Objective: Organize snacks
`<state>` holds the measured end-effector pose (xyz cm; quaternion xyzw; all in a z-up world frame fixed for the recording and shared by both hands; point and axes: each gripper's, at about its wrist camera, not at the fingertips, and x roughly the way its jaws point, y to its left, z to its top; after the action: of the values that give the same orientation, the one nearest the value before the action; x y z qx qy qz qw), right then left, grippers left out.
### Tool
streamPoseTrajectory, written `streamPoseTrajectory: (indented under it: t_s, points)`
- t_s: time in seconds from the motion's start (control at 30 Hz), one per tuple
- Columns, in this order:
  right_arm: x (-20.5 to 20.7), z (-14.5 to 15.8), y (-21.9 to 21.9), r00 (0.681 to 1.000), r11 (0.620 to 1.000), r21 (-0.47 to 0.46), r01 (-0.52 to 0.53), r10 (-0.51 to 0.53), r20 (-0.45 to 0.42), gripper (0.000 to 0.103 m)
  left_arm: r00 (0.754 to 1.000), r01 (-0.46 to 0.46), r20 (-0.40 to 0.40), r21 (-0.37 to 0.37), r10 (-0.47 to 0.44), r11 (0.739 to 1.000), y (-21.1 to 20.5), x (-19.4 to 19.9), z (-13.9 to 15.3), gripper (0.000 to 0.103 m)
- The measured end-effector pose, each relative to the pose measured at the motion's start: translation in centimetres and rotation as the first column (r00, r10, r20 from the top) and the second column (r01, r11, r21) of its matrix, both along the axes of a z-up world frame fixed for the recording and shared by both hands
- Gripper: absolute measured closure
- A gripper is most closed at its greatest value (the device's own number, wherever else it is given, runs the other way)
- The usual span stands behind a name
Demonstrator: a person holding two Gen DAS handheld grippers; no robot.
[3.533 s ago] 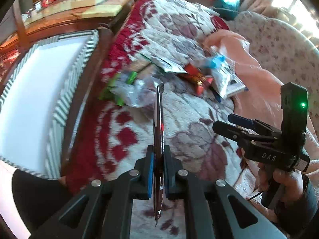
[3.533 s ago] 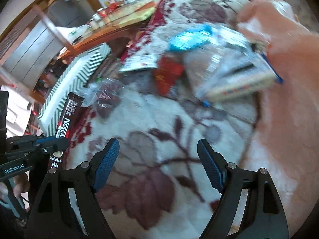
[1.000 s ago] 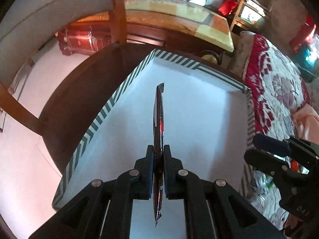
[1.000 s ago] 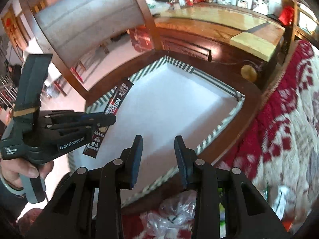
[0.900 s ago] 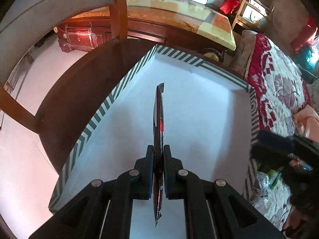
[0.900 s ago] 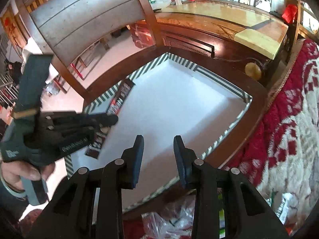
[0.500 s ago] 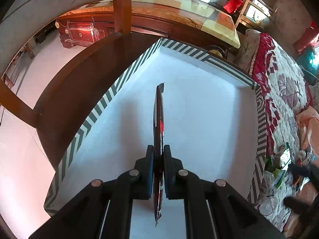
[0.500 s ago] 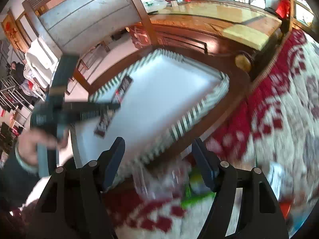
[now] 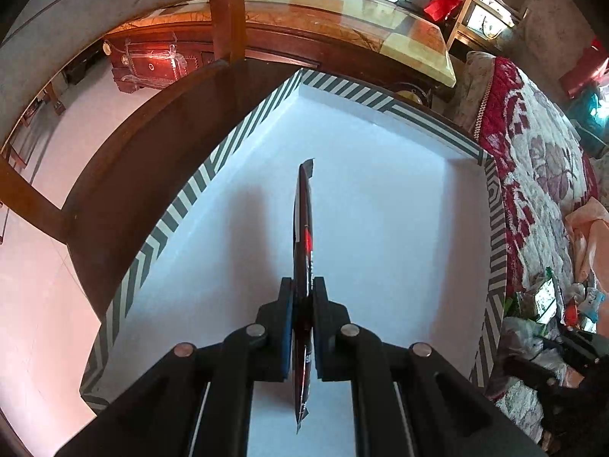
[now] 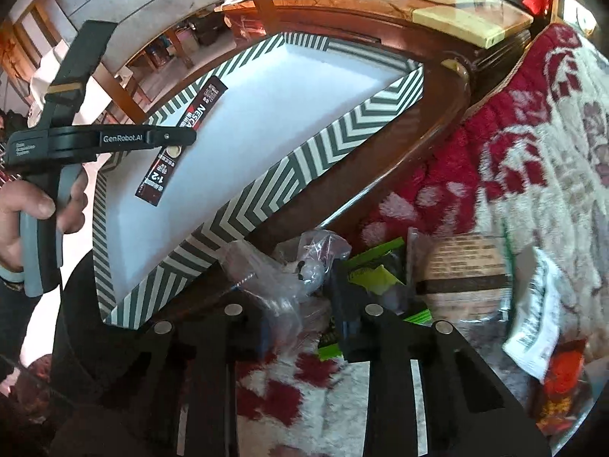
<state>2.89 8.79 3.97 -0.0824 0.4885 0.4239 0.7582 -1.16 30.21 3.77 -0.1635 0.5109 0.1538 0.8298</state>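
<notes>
Left gripper [image 9: 303, 327] clamped tight on a coffee stick [image 9: 303, 236], edge-on, long axis pointing away, hanging right over the white floor of the striped box [image 9: 495, 236]. Right gripper [image 10: 304, 304] pinched onto a clear bag [image 10: 281, 285] on the blanket [image 10: 533, 175] just beside the box.

Warm daylight lit both views, brightest on the white floor of the striped box [image 9: 380, 198], which looked bluish. Soft shadows fell beneath the sachet [image 9: 302, 236]. Straight edges bowed toward the dark round corners. The snack packets [image 10: 456, 274] at right were smeared by motion blur.
</notes>
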Motion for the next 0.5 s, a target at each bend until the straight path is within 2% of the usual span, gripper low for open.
streamPoseTrajectory:
  t_s: [0.2, 0.33, 0.5]
  points:
    - [0.2, 4.0, -0.6, 0.999, 0.998, 0.065, -0.003, 0.0, 0.054, 0.079, 1.0, 0.004, 0.018, 0.009, -0.004, 1.0, 0.4, 0.8, 0.9, 0.093]
    - [2.2, 6.5, 1.5, 0.997, 0.993, 0.117, -0.012, 0.003, 0.078, 0.079, 1.0, -0.002, 0.015, 0.002, 0.002, 1.0, 1.0, 2.0, 0.9, 0.093]
    - [4.4, 5.6, 6.4, 0.998, 0.994, 0.102, -0.029, 0.022, 0.063, 0.079, 1.0, 0.024, -0.005, -0.03, -0.024, 0.999, 0.6, 4.0, 0.0, 0.092]
